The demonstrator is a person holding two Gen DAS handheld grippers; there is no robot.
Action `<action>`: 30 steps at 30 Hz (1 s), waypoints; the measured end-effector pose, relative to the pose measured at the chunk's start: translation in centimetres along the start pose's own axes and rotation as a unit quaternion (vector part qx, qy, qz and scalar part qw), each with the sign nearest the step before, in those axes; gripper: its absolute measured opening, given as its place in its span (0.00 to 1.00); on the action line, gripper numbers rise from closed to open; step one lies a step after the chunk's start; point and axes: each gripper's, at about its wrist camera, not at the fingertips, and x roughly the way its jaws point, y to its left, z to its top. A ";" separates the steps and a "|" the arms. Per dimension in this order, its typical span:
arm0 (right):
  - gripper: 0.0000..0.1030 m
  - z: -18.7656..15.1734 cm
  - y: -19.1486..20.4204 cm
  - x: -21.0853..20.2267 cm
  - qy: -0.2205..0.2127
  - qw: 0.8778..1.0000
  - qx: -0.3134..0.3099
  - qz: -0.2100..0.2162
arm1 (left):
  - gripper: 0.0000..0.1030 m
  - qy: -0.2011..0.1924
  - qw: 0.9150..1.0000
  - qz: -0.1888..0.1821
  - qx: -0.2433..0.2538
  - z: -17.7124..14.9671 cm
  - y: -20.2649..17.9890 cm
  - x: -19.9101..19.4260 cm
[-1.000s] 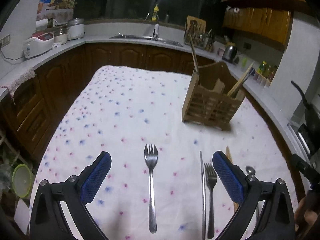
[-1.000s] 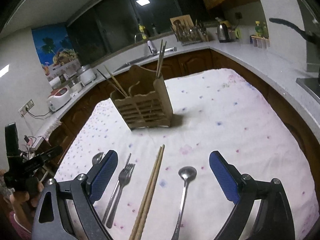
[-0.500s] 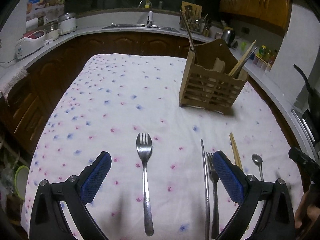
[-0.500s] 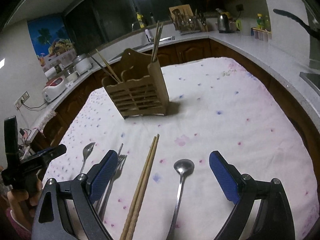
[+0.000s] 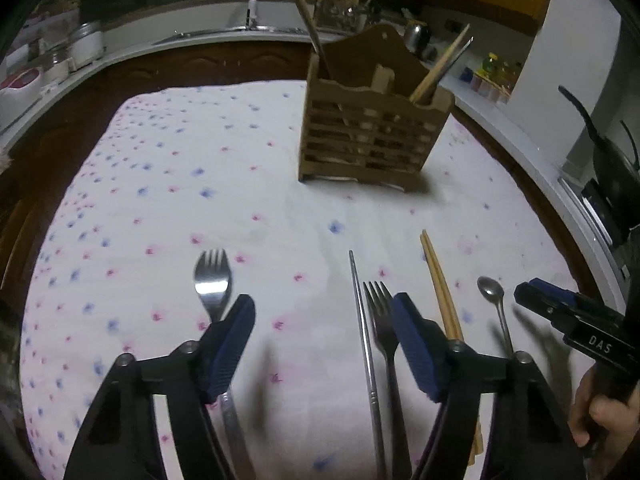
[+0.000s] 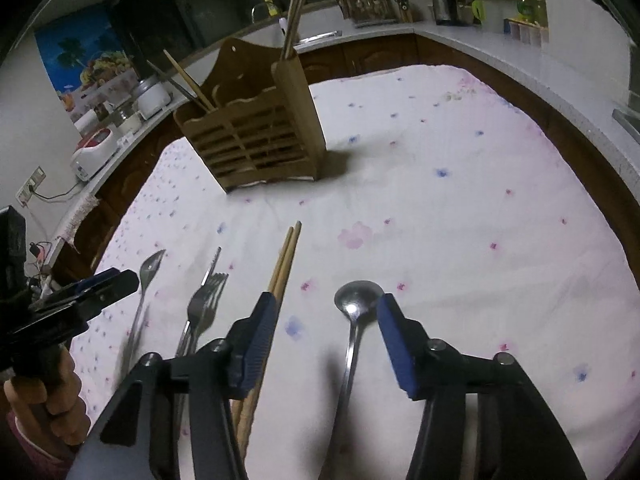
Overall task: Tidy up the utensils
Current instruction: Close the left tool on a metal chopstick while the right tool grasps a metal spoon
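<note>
A wooden caddy [image 5: 372, 132] [image 6: 256, 136] with chopsticks standing in it is at the back of the flowered cloth. My left gripper [image 5: 323, 300] hangs low over the cloth, open, jaws closing. A lone fork [image 5: 212, 280] runs under its left finger; a thin metal rod [image 5: 360, 320] and a second fork [image 5: 380, 312] lie inside the gap by the right finger. Wooden chopsticks [image 5: 440, 288] and a spoon [image 5: 490, 288] lie further right. My right gripper [image 6: 326, 298] is open too, jaws closing, with the spoon [image 6: 358, 300] between them, untouched. The chopsticks [image 6: 286, 256] pass under its left finger.
The flowered cloth [image 6: 460, 208] covers the table to its rounded edges. A kitchen counter [image 5: 208, 36] with a sink, a rice cooker [image 6: 154, 94] and a kettle [image 6: 444, 4] curves around behind. A hand [image 6: 44, 400] holds the left gripper at the lower left of the right wrist view.
Both grippers have sunk closer to the cloth and the utensils. Both pairs of jaws have narrowed from wide open. The utensils lie where they were.
</note>
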 end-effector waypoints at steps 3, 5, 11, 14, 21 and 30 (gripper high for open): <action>0.48 -0.1 -0.3 0.5 0.008 1.000 0.002 -0.003 | 0.56 0.017 1.000 -0.004 -0.004 0.7 -0.1 1.7; 0.43 -0.2 -0.6 0.9 0.013 1.000 0.005 -0.006 | 0.56 0.027 1.000 -0.004 -0.003 1.2 -0.4 2.9; 0.32 -0.4 -1.3 2.3 0.034 0.999 0.010 -0.017 | 0.49 0.064 0.998 0.003 0.013 2.6 -1.4 7.0; 0.31 -0.5 -1.5 3.0 0.043 0.999 0.010 -0.019 | 0.35 0.091 0.996 0.001 0.017 2.9 -1.8 9.3; 0.25 -0.2 -1.7 3.8 0.051 0.998 0.006 -0.023 | 0.28 0.095 0.991 0.049 0.080 3.8 -4.1 11.4; 0.25 -0.2 -1.2 3.9 0.062 0.997 -0.007 -0.034 | 0.11 0.109 0.986 0.042 0.117 3.4 -5.1 11.9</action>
